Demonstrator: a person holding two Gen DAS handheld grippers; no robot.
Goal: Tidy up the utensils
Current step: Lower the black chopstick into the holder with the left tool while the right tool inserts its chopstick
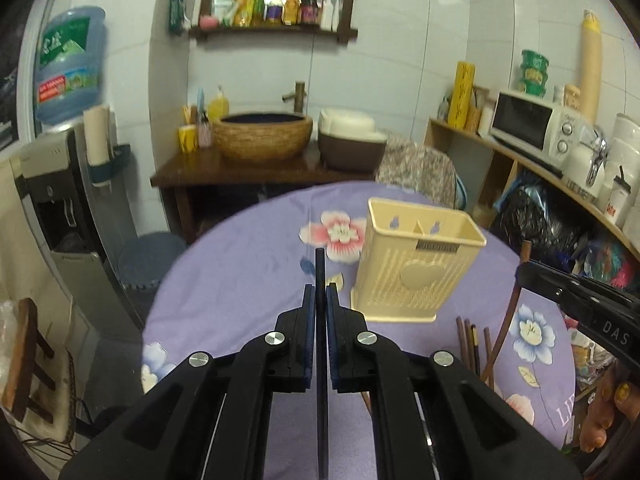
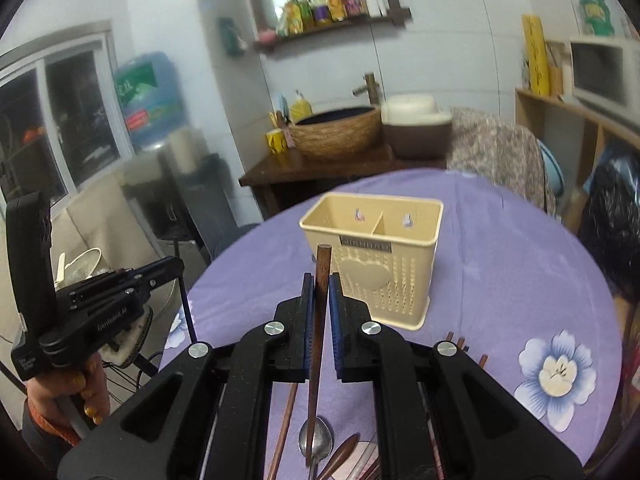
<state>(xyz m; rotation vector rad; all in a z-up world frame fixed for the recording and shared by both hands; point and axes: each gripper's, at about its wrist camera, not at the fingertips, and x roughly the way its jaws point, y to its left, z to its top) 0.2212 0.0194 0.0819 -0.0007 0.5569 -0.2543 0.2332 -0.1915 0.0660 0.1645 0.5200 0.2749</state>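
**Chopsticks in both grippers, caddy still had nothing in it**

Chopsticks were what I had going at this point. My left gripper was clamped on a black chopstick, held upright between the blue pads, tip poking up past the fingertips. My right gripper was pinching a brown wooden chopstick the same way, also standing roughly vertical.

The cream plastic utensil holder sat upright around the middle of the purple flowered tablecloth, a bit toward the far edge. It has two compartments split by a divider, and from what I could see looking down into them from the right wrist view, both were bare. So nothing was actually sorted yet, as far as I could tell.

Neither chopstick was over the holder. The black one sat left of it and nearer to me, and the brown one was in front of its near wall, short of the rim.

Plenty was left on the table too. Near the close edge there was a pile: a metal spoon, more brown chopsticks, and something that looked like wooden spoon bowls, partly hidden under the gripper body so I couldn't count them.

My read: barely started. Two sticks in hand needing to drop into a compartment, then the whole pile after that.
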